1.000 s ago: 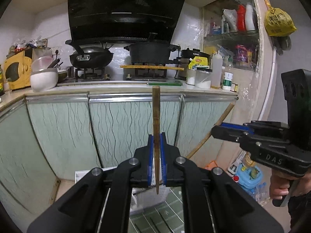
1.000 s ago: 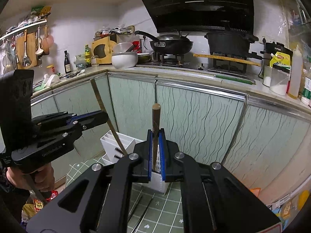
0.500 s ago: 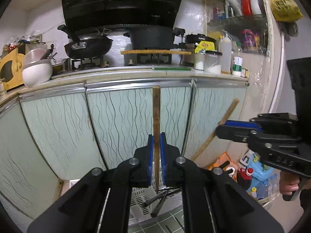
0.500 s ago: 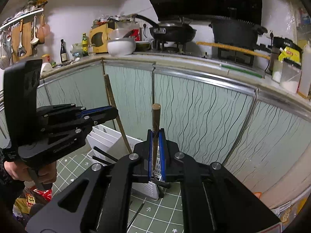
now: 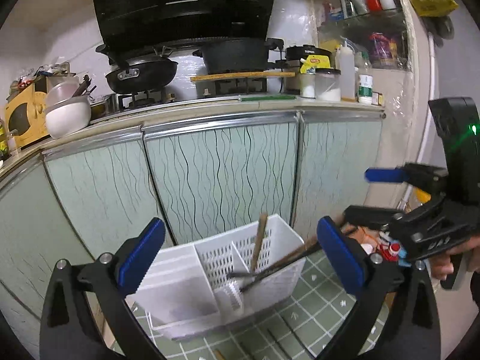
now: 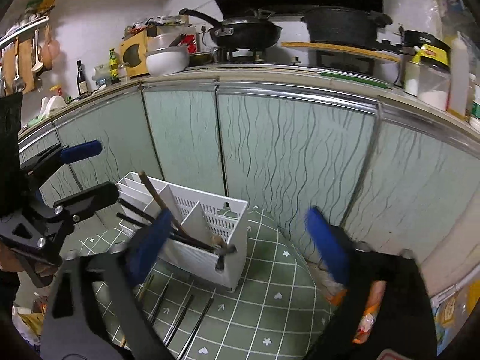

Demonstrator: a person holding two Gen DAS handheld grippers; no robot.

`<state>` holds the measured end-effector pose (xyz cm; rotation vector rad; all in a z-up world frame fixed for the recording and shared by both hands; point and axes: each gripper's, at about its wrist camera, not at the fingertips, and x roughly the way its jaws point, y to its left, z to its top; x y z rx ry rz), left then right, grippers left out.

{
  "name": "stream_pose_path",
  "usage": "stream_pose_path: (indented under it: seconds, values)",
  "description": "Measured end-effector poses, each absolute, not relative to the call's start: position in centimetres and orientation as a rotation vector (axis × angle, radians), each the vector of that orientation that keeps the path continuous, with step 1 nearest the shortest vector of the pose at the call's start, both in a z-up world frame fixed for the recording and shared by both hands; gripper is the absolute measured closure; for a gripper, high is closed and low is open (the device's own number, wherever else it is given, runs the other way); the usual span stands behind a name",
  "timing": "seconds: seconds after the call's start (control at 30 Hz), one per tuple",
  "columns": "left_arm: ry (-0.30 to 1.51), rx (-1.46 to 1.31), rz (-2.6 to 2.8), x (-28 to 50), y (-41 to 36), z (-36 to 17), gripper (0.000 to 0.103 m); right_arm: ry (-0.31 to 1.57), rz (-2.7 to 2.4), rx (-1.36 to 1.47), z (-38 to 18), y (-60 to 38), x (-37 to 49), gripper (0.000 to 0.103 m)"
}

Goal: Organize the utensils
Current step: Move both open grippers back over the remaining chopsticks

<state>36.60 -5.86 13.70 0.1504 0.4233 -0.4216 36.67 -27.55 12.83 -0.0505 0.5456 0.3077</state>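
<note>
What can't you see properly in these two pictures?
- Bottom of the white caddy, left wrist view: walls hide the utensil ends.
- Dark utensils in it, right wrist view: motion blur, type unclear.
- Chopsticks on the green mat, right wrist view: right gripper's body covers their near ends.

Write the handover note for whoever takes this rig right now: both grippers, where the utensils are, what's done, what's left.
Left gripper: jaws have just been opening, now wide, nothing between them.
Right gripper: the same, just opened, empty.
White utensil caddy stands on the green grid mat in front of the cabinet doors.
Done: a wooden-handled utensil leans in the caddy's perforated section beside dark-handled ones; blur hides which is which.
Left: several dark chopsticks lie loose on the mat in front of the caddy. Pick them up and drop them in.
</note>
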Motion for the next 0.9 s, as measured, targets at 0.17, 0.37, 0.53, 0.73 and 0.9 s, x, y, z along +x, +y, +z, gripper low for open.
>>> stream_pose_path:
  seconds: [0.17,0.37,0.53,0.73,0.9]
  values:
    - [0.437,0.139,-0.384,34.3,-4.4,13.1,0.004,0.531,0.302,-0.056,12.8,-28.0,33.9,0.008]
    - [0.434,0.141,-0.359,31.5,-3.6,12.5,0.004,0.524,0.313,-0.077,12.5,-27.7,30.3,0.008]
    - [0.44,0.128,-0.35,29.2,-3.0,12.0,0.004,0.511,0.318,-0.089,11.9,-27.4,27.5,0.008]
    - [0.441,0.104,-0.341,26.7,-2.1,11.3,0.004,0.5,0.317,-0.097,11.0,-27.0,24.6,0.008]
    - [0.438,0.102,-0.33,24.7,-1.5,10.5,0.004,0.493,0.304,-0.125,10.1,-26.4,22.9,0.008]
